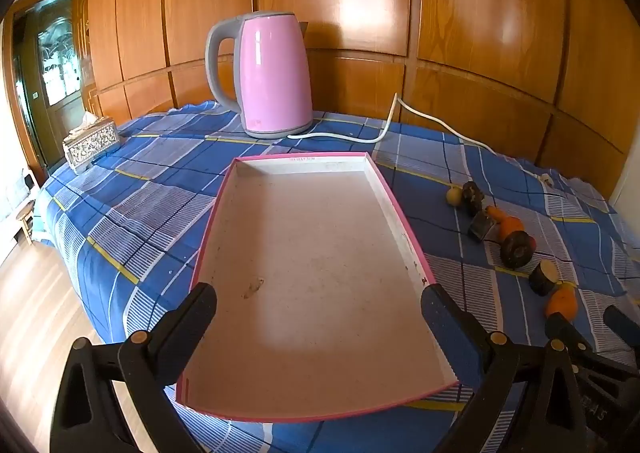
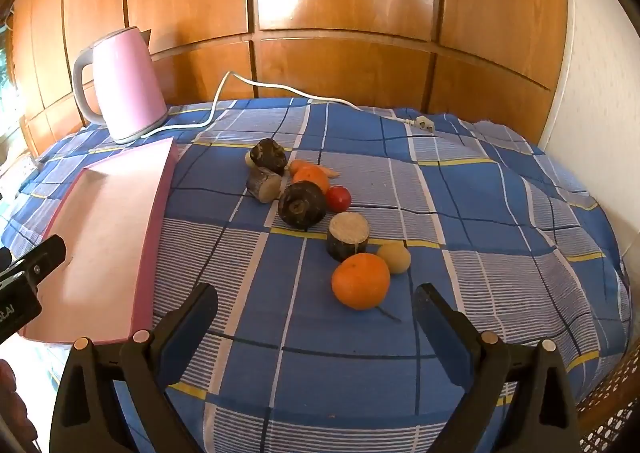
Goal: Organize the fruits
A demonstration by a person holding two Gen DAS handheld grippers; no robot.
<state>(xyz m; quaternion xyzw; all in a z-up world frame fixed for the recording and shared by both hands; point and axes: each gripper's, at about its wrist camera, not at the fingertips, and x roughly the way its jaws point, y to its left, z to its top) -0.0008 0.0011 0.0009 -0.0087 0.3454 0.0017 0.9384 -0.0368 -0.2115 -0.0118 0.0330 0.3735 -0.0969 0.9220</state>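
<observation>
Orange (image 2: 361,280): on desk (image 2: 480,213), nearest of the fruit cluster, right of empty tray (image 2: 156,229). Right hand-held gripper (image 2: 316,317): jaws apart, just short. Left hand-held gripper (image 1: 319,313): apart, over tray. Advice: straddle orange squarely, close gently.

1. The left wrist view is aimed low over the pink tray (image 1: 316,285), toward the kettle (image 1: 276,73).
2. The right wrist view is aimed close over the fruits (image 2: 320,213).
3. Tray, kettle and fruits are shared.
</observation>
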